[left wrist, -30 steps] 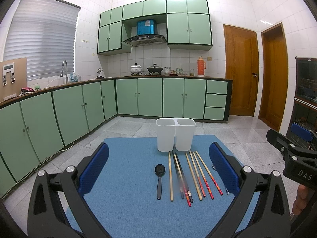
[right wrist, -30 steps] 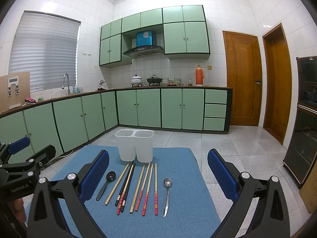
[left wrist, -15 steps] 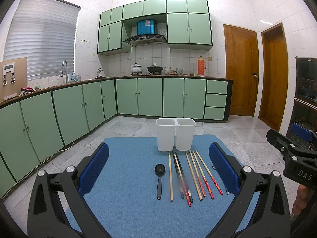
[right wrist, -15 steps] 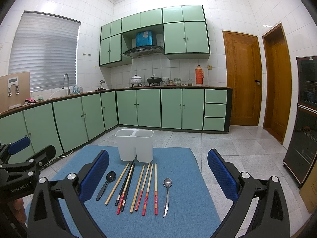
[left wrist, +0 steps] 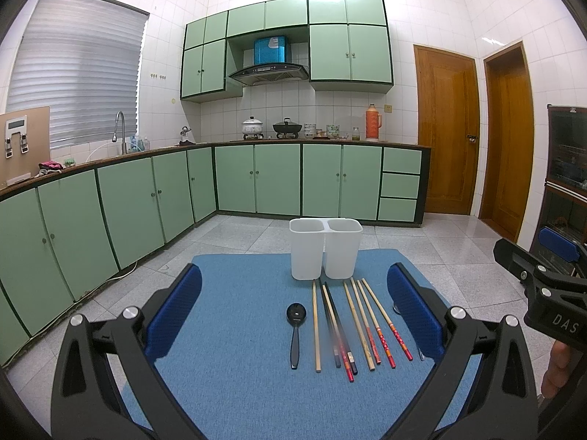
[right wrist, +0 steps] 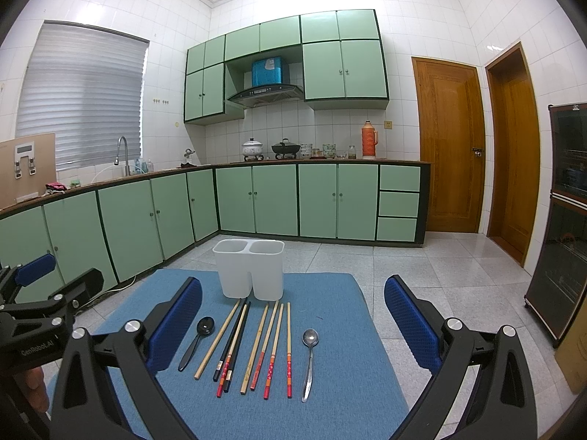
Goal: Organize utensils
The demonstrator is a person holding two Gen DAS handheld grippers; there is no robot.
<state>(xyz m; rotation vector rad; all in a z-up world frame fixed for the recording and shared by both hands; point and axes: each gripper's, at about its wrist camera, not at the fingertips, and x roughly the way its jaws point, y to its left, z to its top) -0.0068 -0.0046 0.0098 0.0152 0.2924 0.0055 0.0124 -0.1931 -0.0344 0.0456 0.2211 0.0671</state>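
Start of sorting: both tongs empty, nothing lifted yet.

Nearest, left tongs (left wrist: 293,315) and right tongs (right wrist: 293,315) hang above the blue mat (right wrist: 337,374), each spread wide with nothing between the pads. Next out, the utensils lie in a row on the mat: black spoon (right wrist: 196,341) at far left, a plain wooden chopstick (right wrist: 217,339) beside it, a dark pair of chopsticks (right wrist: 234,341), then the red-patterned chopsticks (right wrist: 273,352), and the metal spoon (right wrist: 310,363) at far right. Beyond their tips stands the white two-compartment holder (right wrist: 249,269), both wells apparently empty. Judgement: step in hand is picking a first piece. Next move calls for lowering one pair of tongs over a single utensil, closing on its handle, and choosing a well so spoons and chopsticks stay separate.
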